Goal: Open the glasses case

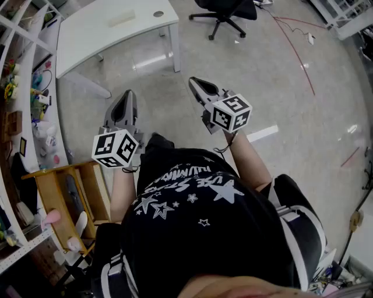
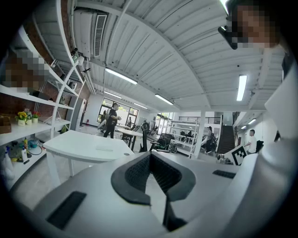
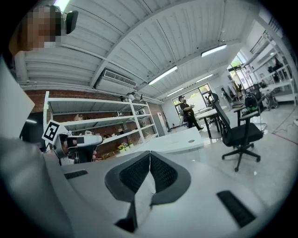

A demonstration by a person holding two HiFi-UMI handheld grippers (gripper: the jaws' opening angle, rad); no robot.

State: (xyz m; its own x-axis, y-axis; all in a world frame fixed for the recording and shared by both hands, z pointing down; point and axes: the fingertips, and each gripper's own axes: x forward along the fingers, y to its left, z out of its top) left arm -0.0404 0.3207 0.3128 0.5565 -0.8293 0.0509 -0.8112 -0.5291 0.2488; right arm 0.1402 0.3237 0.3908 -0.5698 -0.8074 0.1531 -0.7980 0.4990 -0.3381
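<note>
Left gripper (image 1: 126, 96) and right gripper (image 1: 195, 83) (side by side) hover above the floor (image 1: 262, 70), jaws closed on nothing.

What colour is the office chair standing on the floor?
Black. The office chair shows best in the right gripper view.

White table (image 1: 111, 26) and office chair (image 1: 230, 9): far parts cut off by the head view's top edge. Shelf items (image 1: 41, 105), left: too small to identify. Wooden rack (image 1: 55, 198): near corner hidden behind the person's black shirt (image 1: 204, 227).
</note>
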